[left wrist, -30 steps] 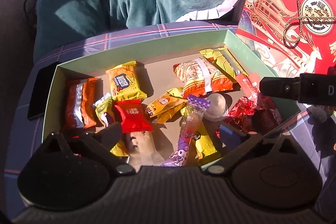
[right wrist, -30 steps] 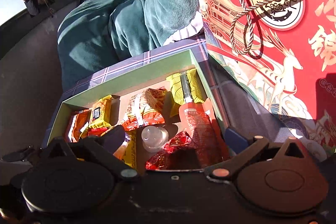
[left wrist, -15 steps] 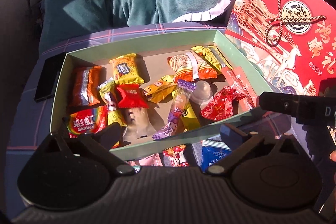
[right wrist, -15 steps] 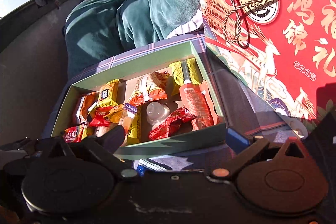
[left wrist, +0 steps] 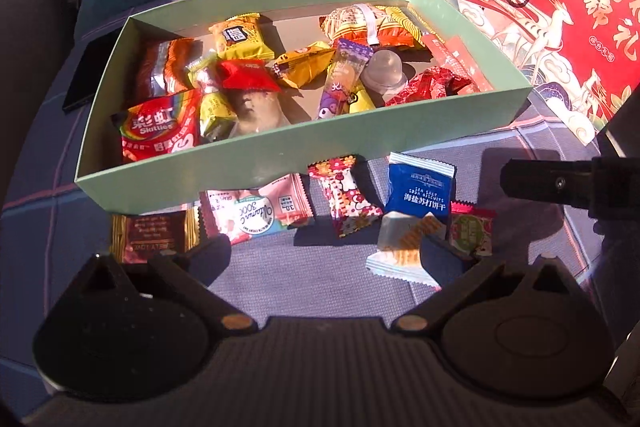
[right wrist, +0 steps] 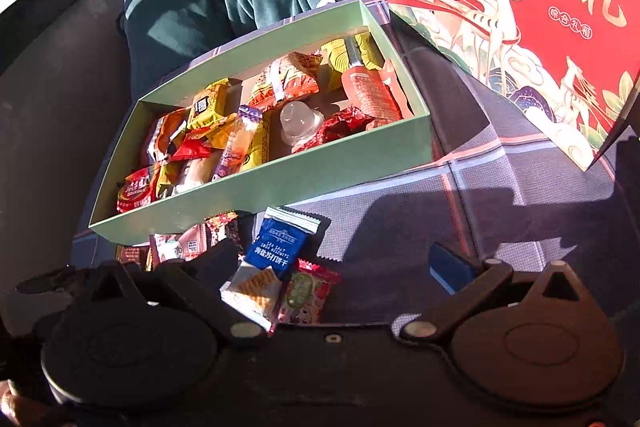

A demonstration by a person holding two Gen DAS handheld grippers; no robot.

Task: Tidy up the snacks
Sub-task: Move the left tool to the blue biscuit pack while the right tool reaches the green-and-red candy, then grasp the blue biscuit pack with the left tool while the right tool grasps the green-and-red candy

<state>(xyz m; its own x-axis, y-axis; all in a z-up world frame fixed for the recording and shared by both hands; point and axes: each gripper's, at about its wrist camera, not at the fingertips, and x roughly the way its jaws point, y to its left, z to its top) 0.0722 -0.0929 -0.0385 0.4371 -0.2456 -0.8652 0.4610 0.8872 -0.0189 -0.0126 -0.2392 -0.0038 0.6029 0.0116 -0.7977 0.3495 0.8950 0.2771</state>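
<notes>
Both grippers have drawn back from the green box [left wrist: 304, 151], uncovering loose packets before it. Left gripper [left wrist: 324, 251] and right gripper [right wrist: 336, 263] hover, fingers spread, over the blue biscuit packet [left wrist: 420, 191] on the plaid bench [left wrist: 500, 147]; beyond, the box holds mixed snacks.

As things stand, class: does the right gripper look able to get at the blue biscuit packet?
Probably yes. The right gripper is open, and the blue biscuit packet lies loose on the cloth between its fingers, outside the green box; only a small pink packet lies alongside.

left gripper [left wrist: 324, 255]: jaws spread, empty | right gripper [right wrist: 336, 263]: jaws spread, empty
</notes>
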